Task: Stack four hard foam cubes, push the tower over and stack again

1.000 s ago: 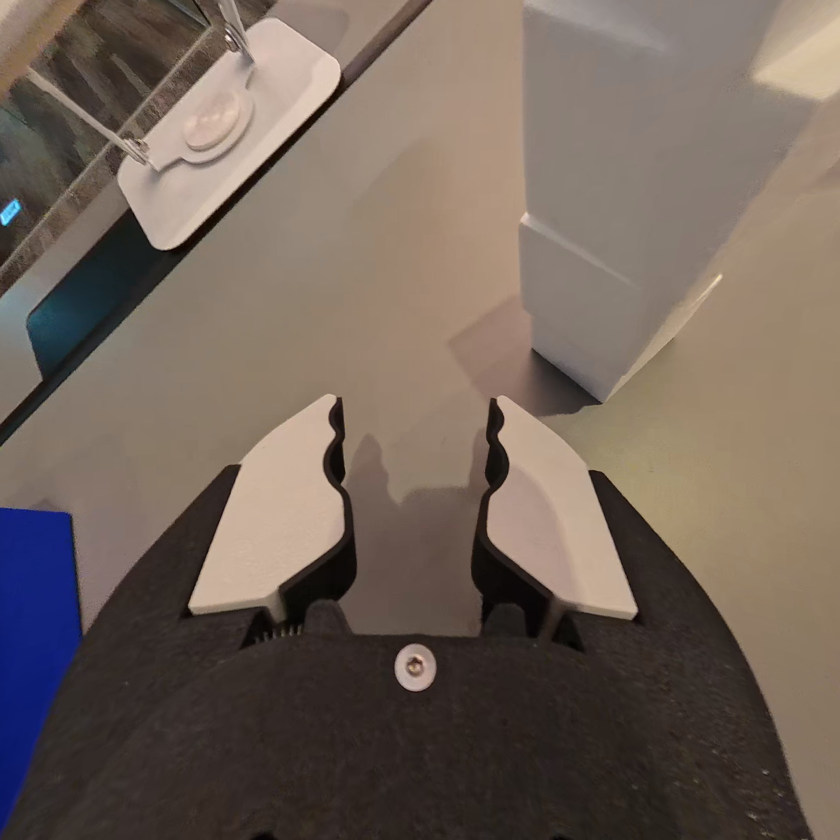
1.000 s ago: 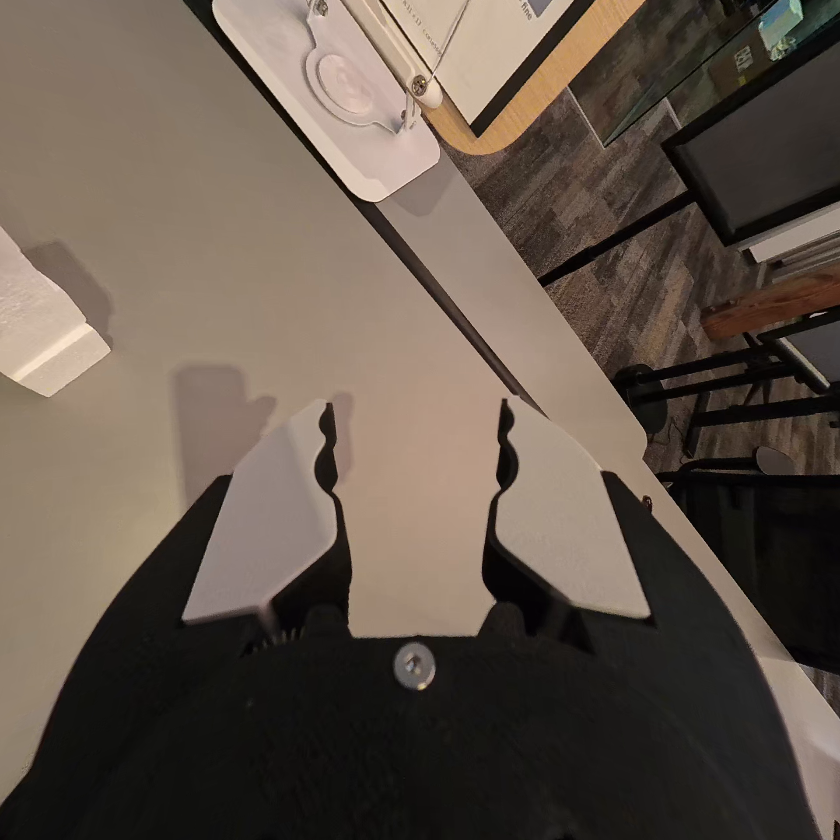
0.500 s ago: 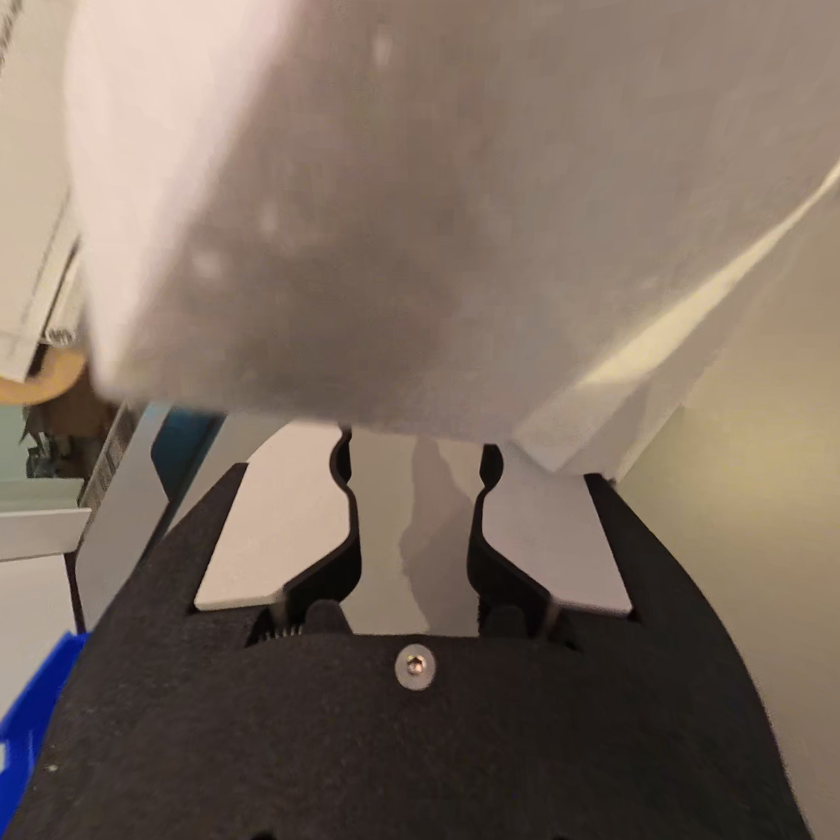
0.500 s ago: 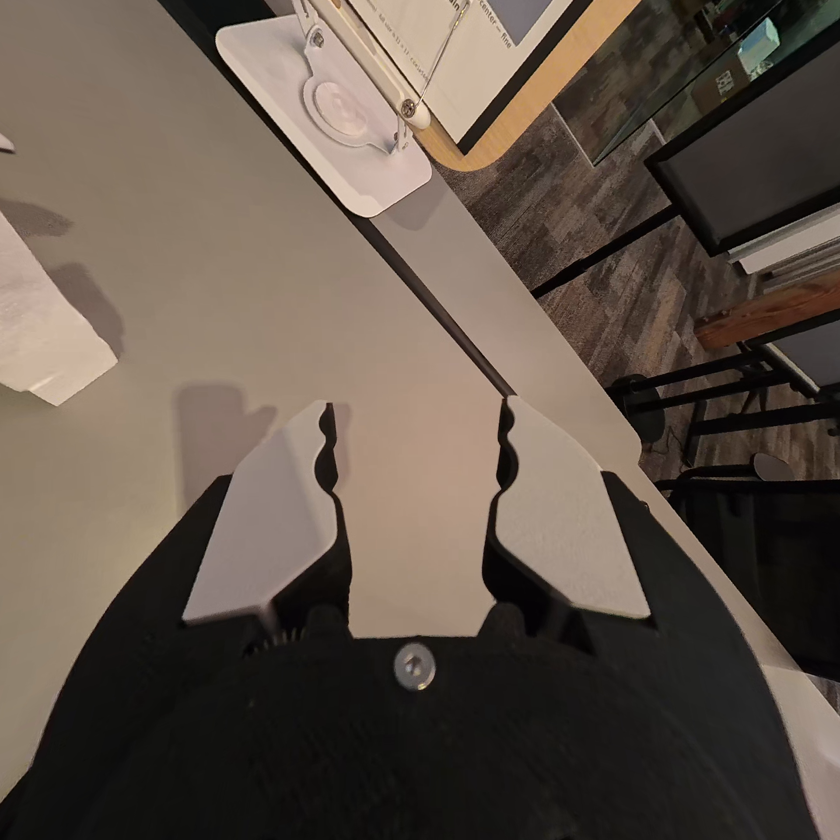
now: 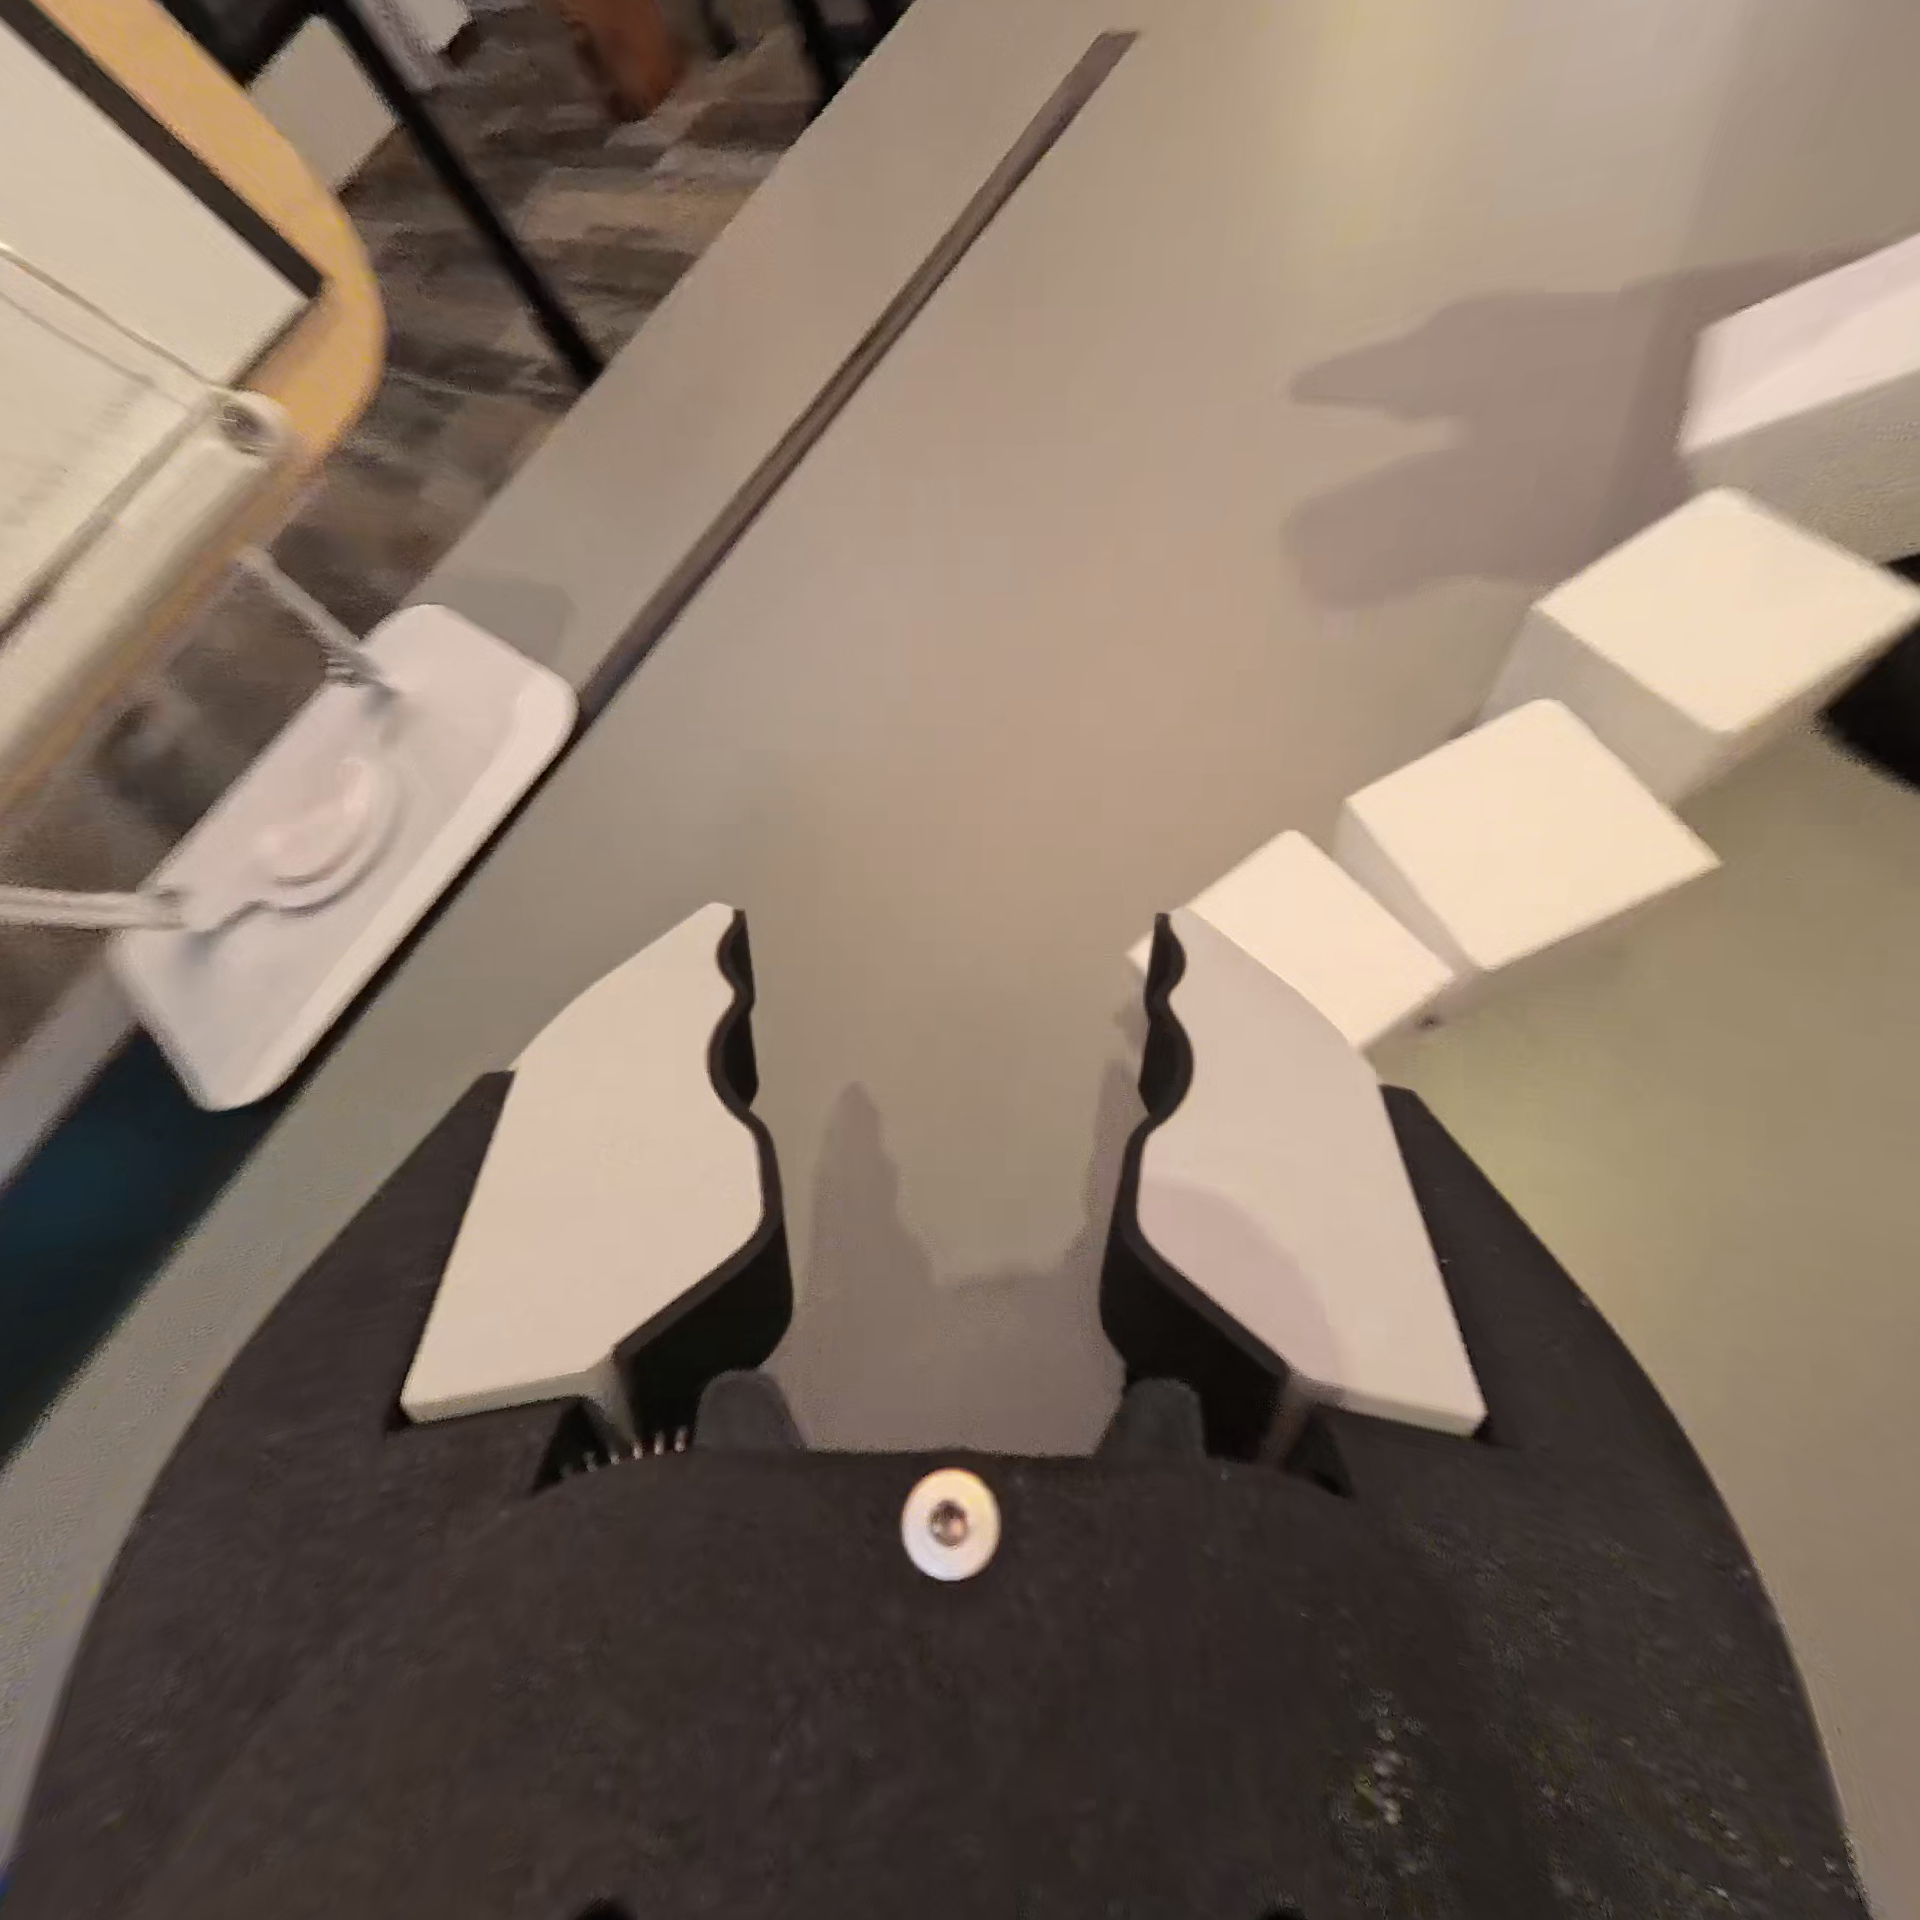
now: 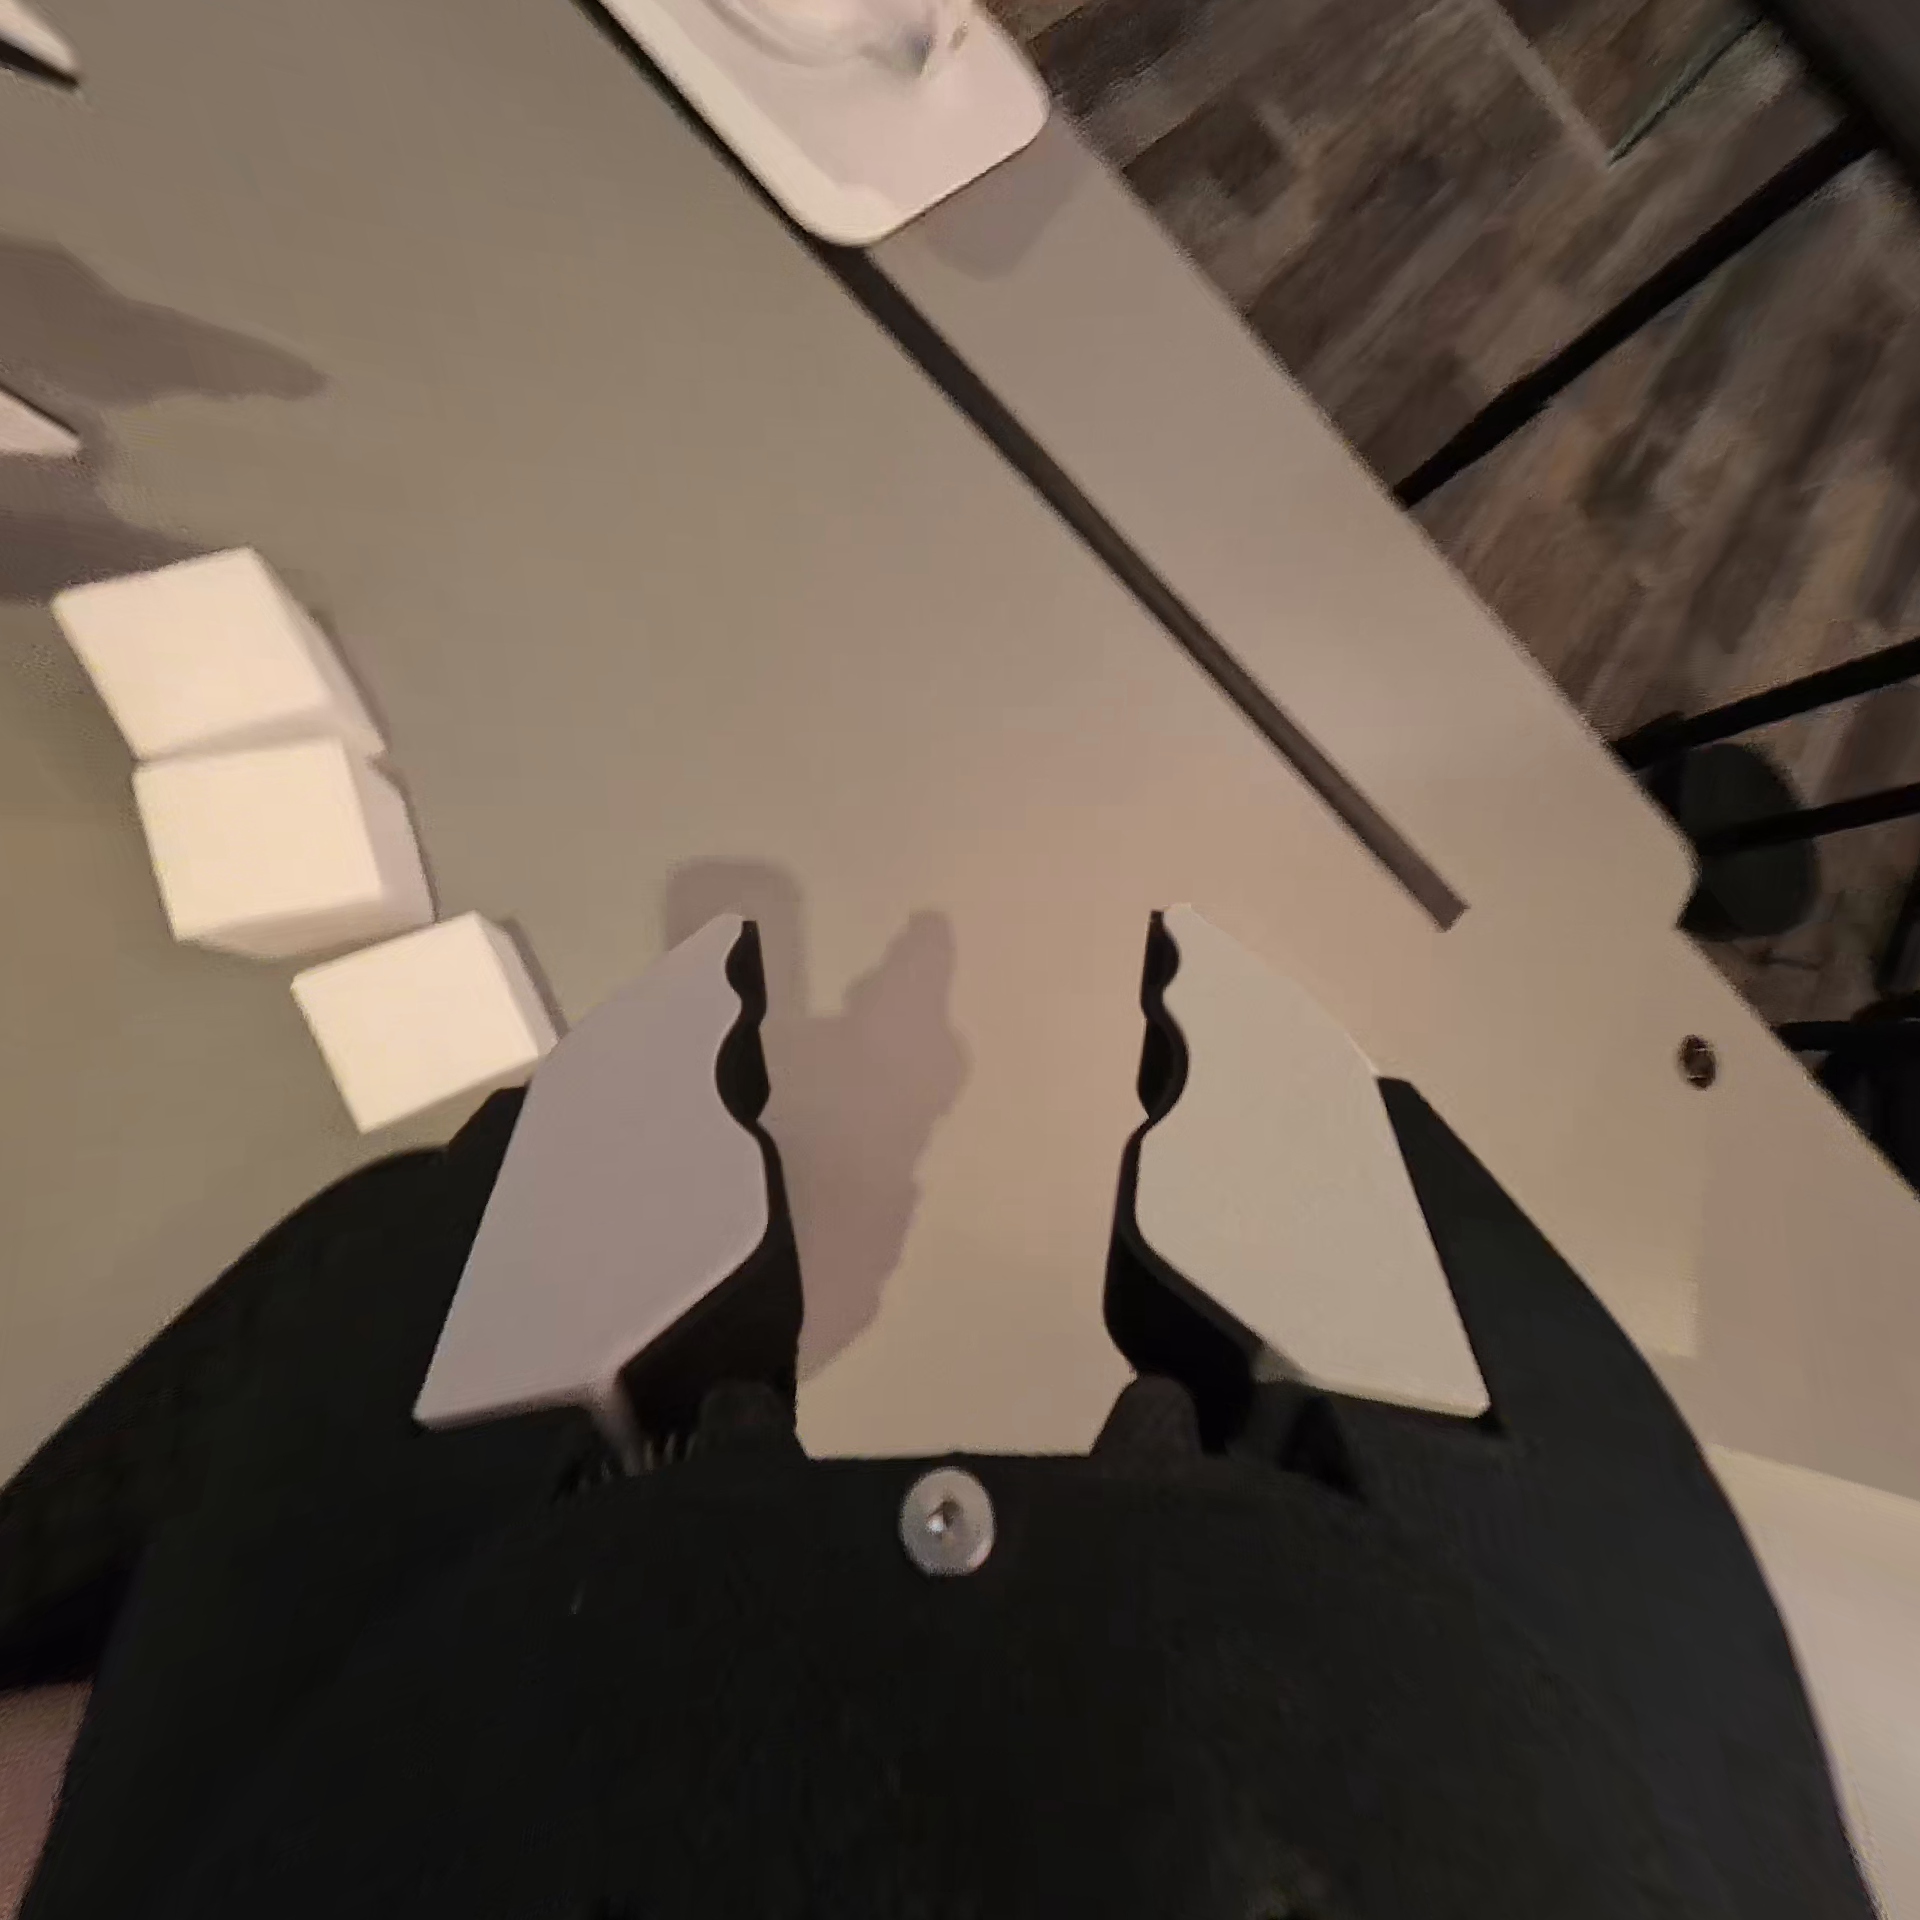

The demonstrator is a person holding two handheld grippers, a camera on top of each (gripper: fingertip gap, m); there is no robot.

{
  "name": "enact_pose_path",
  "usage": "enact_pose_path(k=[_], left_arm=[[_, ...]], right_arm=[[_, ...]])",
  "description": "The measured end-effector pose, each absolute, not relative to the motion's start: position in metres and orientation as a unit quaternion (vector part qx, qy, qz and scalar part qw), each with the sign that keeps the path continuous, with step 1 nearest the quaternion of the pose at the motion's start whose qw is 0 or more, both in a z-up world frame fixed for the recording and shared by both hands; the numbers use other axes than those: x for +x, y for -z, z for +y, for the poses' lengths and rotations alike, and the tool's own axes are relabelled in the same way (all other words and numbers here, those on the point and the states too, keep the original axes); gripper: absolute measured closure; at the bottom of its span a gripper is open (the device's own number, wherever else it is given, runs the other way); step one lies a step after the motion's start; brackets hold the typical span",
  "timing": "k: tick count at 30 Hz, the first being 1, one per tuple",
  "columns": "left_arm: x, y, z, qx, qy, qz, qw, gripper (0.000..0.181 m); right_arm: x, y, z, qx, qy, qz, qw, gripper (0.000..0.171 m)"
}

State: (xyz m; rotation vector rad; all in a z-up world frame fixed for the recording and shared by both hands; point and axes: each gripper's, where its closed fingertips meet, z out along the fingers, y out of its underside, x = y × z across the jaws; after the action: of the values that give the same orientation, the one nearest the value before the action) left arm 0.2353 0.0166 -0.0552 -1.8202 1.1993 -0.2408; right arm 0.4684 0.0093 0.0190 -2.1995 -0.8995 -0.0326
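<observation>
Warm, dim indoor light is falling on the grey table (image 5: 935, 623), brightening to a yellowish patch right of the left gripper (image 5: 948, 935) and casting soft finger-shaped shadows between both pairs of jaws, with a larger hand-like shadow lying far ahead to the right of the left ones. Motion blur is smearing both views, most heavily the white stand base (image 6: 873, 104) and the floor ahead of the right gripper (image 6: 951, 935), while the foam cubes (image 6: 270, 831) to its left are glowing slightly overexposed with soft edges. Wide-angle distortion is bending the table edge toward the frame corners.

Four white foam cubes (image 5: 1522, 821) toppled, lying in a loose diagonal row on the table
</observation>
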Motion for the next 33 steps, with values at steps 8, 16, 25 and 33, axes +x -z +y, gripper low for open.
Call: enact_pose_path(k=[8,16,25,33], left_arm=[[0.246,0.076,-0.024,-0.679,0.226,0.565,0.41,0.087],[0.254,0.088,-0.017,-0.599,0.236,0.664,0.381,0.087],[0.278,0.11,-0.027,-0.534,0.288,0.725,0.326,0.087],[0.285,0.126,-0.037,-0.51,0.296,0.742,0.318,0.11]], right_arm=[[0.509,0.028,-0.029,-0.902,-0.091,-0.308,0.288,0.098],[0.499,0.013,-0.044,-0.914,-0.068,-0.252,0.311,0.094],[0.471,0.05,-0.08,-0.901,0.014,-0.167,0.401,0.09],[0.465,0.107,-0.082,-0.921,0.057,-0.126,0.364,0.088]])
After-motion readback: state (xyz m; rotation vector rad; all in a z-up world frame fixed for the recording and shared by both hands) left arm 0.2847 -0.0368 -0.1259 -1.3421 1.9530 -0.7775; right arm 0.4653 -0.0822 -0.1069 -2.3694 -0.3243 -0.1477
